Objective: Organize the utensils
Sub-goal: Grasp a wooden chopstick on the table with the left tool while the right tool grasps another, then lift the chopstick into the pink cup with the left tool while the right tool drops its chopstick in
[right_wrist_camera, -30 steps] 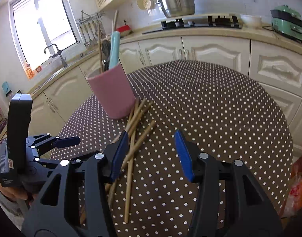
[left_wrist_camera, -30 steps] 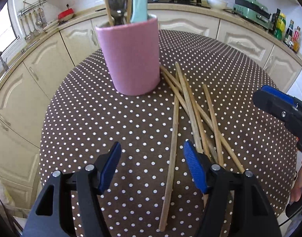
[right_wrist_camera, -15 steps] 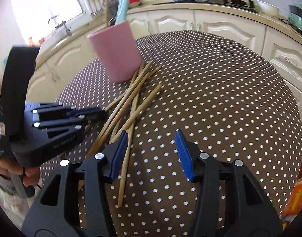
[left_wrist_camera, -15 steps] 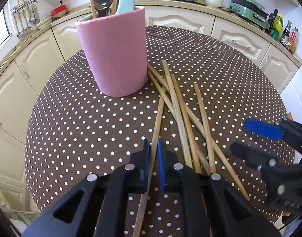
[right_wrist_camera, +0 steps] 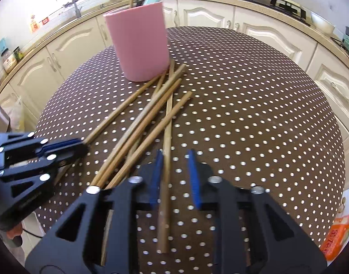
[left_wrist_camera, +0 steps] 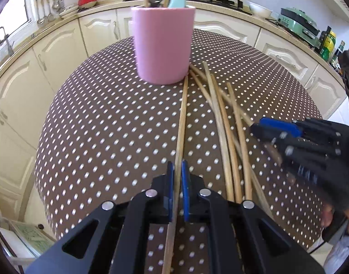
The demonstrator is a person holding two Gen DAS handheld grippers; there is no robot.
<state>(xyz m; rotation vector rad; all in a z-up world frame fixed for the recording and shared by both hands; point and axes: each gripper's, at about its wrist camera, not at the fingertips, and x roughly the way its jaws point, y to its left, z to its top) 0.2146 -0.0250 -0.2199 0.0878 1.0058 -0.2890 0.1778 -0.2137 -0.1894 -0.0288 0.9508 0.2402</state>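
The left tongs (left_wrist_camera: 178,166) are clamped on a bamboo chopstick (left_wrist_camera: 182,118), their blue pads pressed flat against its two sides. The stick's long axis runs straight ahead from the tongs, and its far tip lies right at the foot of the pink holder (left_wrist_camera: 163,45). The next move probably turns on that line: the grip sits near the stick's close end, so most of its length has to swing up and over the holder's rim.

The right tongs (right_wrist_camera: 174,157) are closing, but in their own view the pads stand apart. A second chopstick (right_wrist_camera: 166,171) lies lengthwise between them, against the left pad only. It also points towards the holder, which stands further off on this side, so the left hand is better placed to go first.

The loose chopsticks (left_wrist_camera: 222,123) lie crossed in a fan between the two tongs. They are thin, round, pale and slightly bowed. The holder is a smooth, matte cylinder that already holds a mint-green handle and a dark ladle. The round worktop (left_wrist_camera: 106,125) wears a brown cloth with white dots.
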